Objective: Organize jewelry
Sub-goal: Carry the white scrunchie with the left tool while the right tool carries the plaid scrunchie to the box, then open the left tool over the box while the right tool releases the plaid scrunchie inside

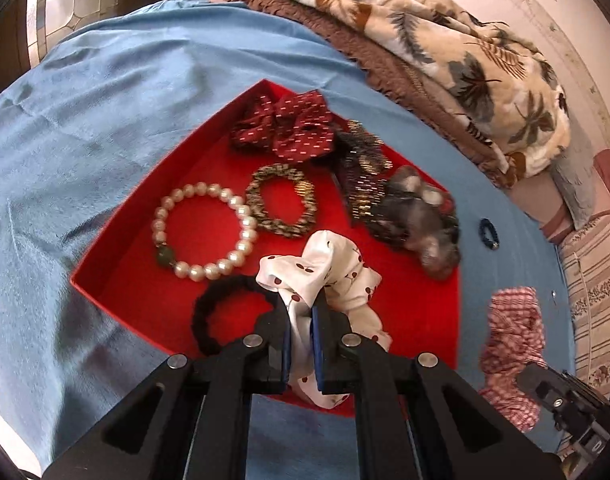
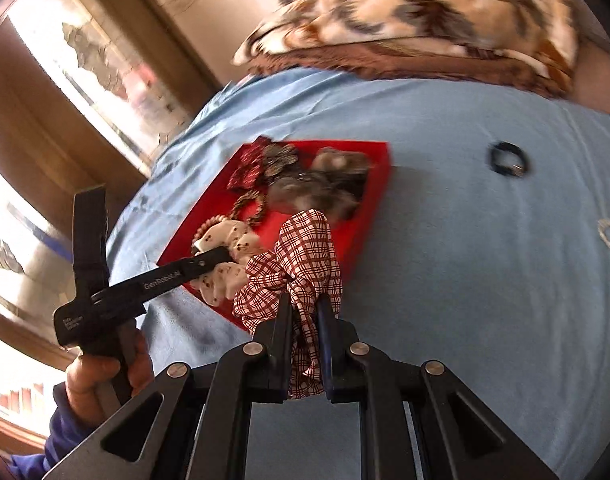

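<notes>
- Holding a white scrunchie in my left tongs, jaws pressed together on a fold of the cloth; the rest of it bunches up and forward past the tips
- It hangs over the near part of the red tray, so what I judge to be the coming drop lies straight ahead and below these tongs
- Already in the tray: a black hair tie just left of the tips, a pearl bracelet beyond it, a beaded bracelet touching the pearls, a red dotted scrunchie at the far corner, and a dark sparkly scrunchie and a grey scrunchie along the right side
- My right tongs pinch a red checked scrunchie, jaws squeezed on its cloth, with its long side running up and away from the tips
- From the right wrist view the tray lies ahead and to the left, with the checked scrunchie hanging at its near right edge
- My left hand is the nearer to the tray, already above it; its tongs slant steeply down
- My left hand grips its handle at the lower left of the right wrist view
- A small dark ring lies on the blue sheet well right of the tray, not yet gathered; the right hand is nearer to it
</notes>
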A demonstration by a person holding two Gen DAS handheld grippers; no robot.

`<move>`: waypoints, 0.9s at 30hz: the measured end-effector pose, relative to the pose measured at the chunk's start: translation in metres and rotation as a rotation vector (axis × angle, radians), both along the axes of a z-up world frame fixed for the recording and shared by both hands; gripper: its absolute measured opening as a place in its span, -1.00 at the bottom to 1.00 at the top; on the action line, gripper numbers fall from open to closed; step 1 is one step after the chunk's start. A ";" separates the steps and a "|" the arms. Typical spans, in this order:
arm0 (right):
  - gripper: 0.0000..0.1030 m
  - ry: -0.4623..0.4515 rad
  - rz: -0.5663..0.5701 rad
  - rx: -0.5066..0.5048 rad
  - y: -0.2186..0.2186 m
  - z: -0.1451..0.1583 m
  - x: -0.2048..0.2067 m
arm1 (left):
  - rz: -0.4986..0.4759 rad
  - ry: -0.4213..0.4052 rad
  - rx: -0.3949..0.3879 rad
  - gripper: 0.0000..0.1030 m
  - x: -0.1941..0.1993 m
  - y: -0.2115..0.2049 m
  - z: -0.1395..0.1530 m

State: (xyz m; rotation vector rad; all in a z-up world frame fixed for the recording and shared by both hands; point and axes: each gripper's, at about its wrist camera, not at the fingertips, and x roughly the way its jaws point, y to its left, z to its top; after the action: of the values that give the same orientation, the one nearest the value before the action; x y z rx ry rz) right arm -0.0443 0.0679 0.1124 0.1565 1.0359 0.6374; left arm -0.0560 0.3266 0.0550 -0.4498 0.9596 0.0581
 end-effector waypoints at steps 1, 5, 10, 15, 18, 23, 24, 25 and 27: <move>-0.74 0.002 0.013 -0.012 0.010 -0.002 0.002 | 0.006 0.000 -0.003 -0.85 0.000 0.003 -0.002; -0.74 0.001 0.058 -0.073 0.044 -0.015 0.007 | 0.029 -0.020 -0.022 -0.85 -0.002 0.013 -0.005; -0.74 -0.021 0.087 -0.165 0.064 -0.033 0.013 | 0.017 -0.040 -0.050 -0.84 -0.003 0.013 -0.004; -0.70 -0.009 0.078 -0.195 0.064 -0.046 0.015 | 0.011 -0.076 -0.070 -0.68 -0.007 0.014 0.005; -0.68 -0.011 0.069 -0.202 0.064 -0.048 0.013 | 0.016 -0.100 -0.066 -0.45 -0.010 0.013 0.010; -0.18 -0.045 0.072 -0.199 0.065 -0.039 0.006 | 0.036 -0.147 -0.047 -0.09 -0.018 0.014 0.021; -0.15 -0.056 0.076 -0.203 0.067 -0.037 0.004 | 0.037 -0.158 -0.044 -0.09 -0.020 0.014 0.024; -0.14 -0.066 0.079 -0.208 0.068 -0.036 0.002 | 0.040 -0.165 -0.037 -0.08 -0.022 0.013 0.026; -0.08 -0.095 0.083 -0.216 0.067 -0.030 -0.003 | 0.047 -0.183 -0.003 -0.07 -0.026 0.012 0.031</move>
State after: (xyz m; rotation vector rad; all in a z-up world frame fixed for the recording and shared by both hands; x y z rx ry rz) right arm -0.0476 0.1352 0.0828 -0.1055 1.0160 0.5976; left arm -0.0822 0.3385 0.0856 -0.4726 0.7694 0.0569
